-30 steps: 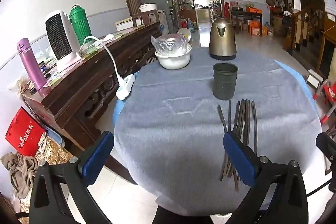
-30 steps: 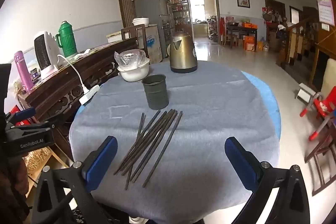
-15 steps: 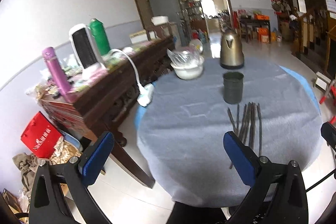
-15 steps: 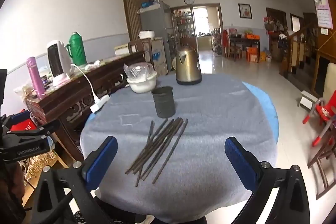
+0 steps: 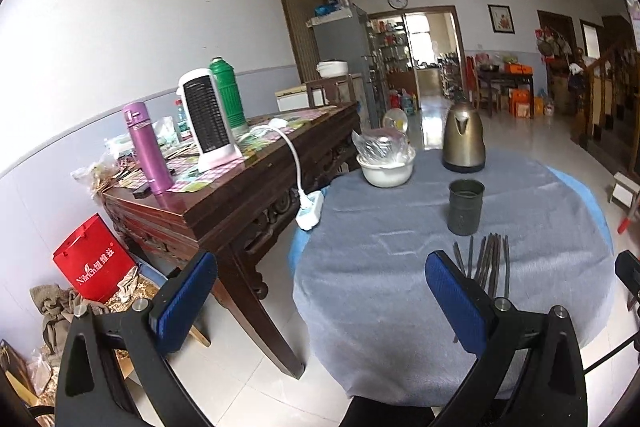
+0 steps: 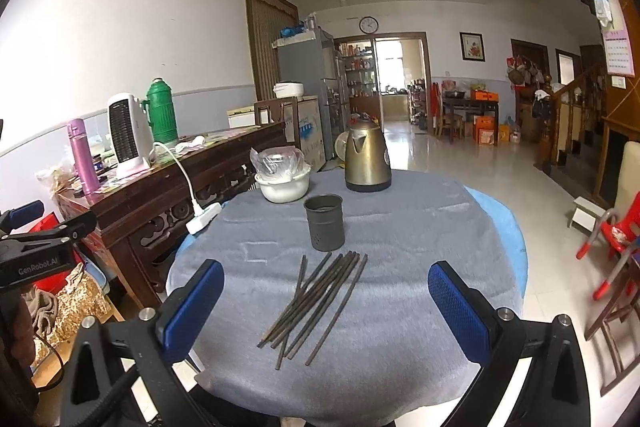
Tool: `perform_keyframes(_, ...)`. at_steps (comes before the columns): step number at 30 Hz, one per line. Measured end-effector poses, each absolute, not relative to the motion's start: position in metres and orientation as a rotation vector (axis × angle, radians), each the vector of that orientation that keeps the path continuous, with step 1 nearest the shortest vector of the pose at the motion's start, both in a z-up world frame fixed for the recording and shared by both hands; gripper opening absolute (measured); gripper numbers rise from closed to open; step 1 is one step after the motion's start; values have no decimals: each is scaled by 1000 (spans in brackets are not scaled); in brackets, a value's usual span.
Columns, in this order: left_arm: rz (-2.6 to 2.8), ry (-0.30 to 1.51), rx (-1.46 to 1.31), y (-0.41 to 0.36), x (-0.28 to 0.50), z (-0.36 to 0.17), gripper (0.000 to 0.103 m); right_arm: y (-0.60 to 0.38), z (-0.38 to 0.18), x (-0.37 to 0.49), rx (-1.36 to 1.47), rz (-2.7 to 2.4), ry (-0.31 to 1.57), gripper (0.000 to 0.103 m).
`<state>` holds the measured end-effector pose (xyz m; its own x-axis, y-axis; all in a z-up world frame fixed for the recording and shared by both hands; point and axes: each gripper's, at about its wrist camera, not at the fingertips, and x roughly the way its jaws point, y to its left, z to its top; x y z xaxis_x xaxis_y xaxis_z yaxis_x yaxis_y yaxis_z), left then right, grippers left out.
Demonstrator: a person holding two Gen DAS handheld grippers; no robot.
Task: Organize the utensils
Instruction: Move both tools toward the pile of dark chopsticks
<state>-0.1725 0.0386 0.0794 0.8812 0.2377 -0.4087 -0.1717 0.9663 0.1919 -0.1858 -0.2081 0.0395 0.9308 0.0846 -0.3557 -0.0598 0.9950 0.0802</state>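
Several dark chopsticks lie in a loose bundle on the grey cloth of the round table, just in front of a dark metal holder cup that stands upright. The chopsticks and the cup also show in the left wrist view. My right gripper is open and empty, back from the table's near edge, facing the chopsticks. My left gripper is open and empty, off the table's left near edge, with its right finger in front of the chopsticks' near ends.
A gold kettle and a white bowl with a plastic bag stand at the table's far side. A white power strip lies at its left edge. A dark wooden sideboard stands left with heater, flasks. Red chair at right.
Both grippers have pulled back and risen from the table, so the table looks smaller and more of the room shows. The left gripper also swung left. Chopsticks and cup have not moved.
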Motion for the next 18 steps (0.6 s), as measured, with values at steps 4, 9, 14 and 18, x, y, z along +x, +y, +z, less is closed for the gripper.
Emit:
perform_keyframes(4,250,412,121,53,-181,88,103,-199,44,-186,57,88,356,103)
perform_keyframes(9,288,385,86,73,-188,97,103,-188,44,-184,44,107,361,103)
perform_keyframes(14,306,382,62,85,-190,97,103,-177,43,-183,28,125,367,103)
perform_keyframes(18,303,399,57,89,-184,92,103,-171,41,-182,18,137,372,103)
